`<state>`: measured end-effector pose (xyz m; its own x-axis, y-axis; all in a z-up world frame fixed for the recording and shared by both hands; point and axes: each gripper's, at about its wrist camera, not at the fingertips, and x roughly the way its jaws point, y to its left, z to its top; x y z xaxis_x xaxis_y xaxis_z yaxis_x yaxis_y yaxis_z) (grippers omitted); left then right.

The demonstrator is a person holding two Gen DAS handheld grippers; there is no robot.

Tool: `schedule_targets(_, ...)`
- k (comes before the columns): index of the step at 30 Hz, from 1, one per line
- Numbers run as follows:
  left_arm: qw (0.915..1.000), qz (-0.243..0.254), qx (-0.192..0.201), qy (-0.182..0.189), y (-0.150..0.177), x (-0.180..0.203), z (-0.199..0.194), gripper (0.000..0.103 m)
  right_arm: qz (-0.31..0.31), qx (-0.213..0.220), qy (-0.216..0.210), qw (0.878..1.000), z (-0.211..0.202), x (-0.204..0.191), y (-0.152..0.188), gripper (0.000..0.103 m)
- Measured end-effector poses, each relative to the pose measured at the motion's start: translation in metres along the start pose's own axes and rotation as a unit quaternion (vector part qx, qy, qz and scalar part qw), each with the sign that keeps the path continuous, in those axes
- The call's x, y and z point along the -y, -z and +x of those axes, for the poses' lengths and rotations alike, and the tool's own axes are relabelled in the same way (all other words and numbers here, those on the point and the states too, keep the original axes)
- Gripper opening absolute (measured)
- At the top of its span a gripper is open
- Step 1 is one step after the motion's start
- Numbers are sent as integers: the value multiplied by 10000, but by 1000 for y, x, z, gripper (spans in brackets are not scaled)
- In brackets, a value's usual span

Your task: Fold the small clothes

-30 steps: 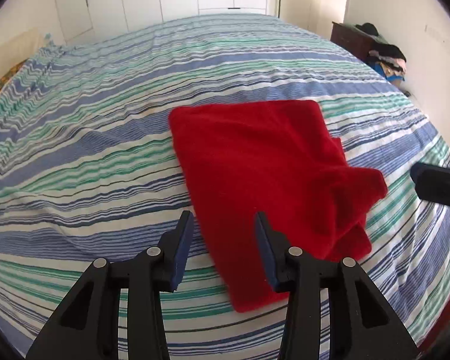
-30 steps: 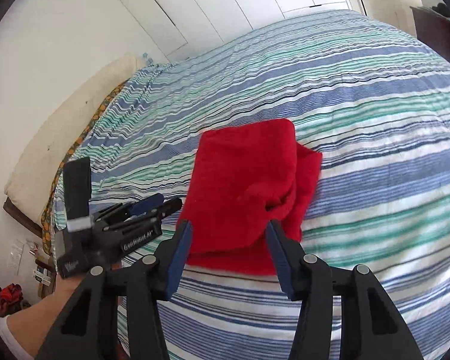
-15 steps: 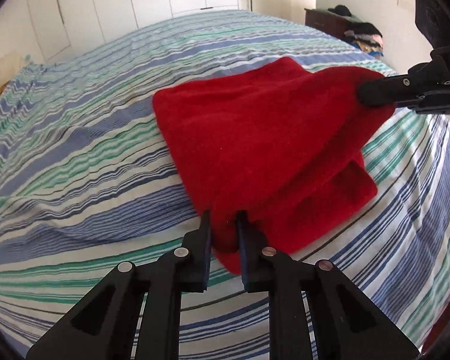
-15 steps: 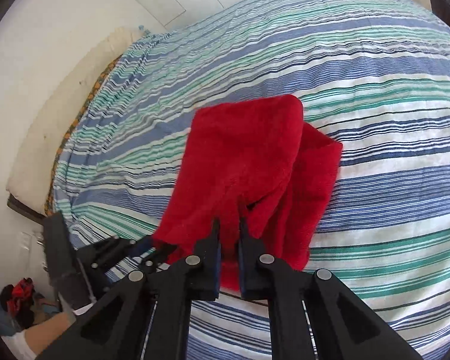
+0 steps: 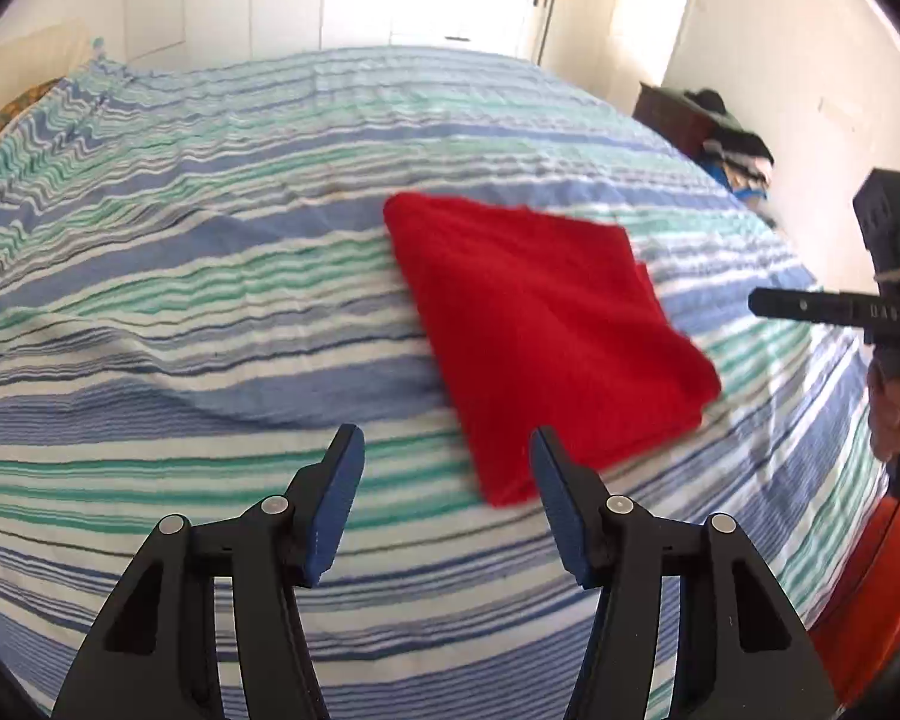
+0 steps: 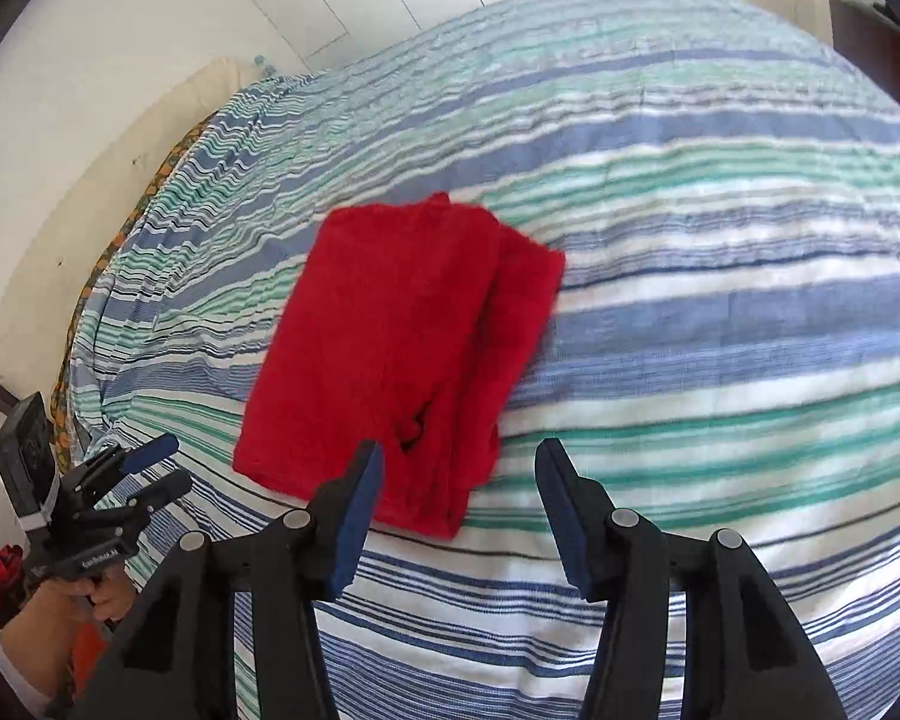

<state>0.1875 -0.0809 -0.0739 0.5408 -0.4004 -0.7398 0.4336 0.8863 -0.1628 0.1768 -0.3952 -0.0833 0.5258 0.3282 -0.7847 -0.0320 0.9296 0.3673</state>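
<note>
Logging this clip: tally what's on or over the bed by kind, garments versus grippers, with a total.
Red folded garment, lying on the striped bedspread: 1
Grippers over the bed, left gripper and right gripper, both open and apart from the cloth: 2
Total: 3

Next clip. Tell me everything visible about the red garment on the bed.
The red garment is a soft, fleecy-looking cloth, folded into a rough rectangle lying flat on the striped bedspread. The right wrist view shows stacked layers, with a lower layer stepping out along one side and a small pucker near the close edge. Neither open gripper touches it.
</note>
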Motion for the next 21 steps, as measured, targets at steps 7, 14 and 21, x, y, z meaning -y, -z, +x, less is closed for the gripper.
schedule_targets(7,9967,622,-528,-53,-6,56,85,14,-1240,84,-434,9913,35,-69,-41,33)
schedule_targets(14,9942,774,-662,-359,13,68,98,14,-1055,-774,-113,9913,91,-41,-24,27)
schedule_targets(21,9933,707,-755,-514,9,68,104,14,-858,-100,-216,9960,88,-46,-95,30)
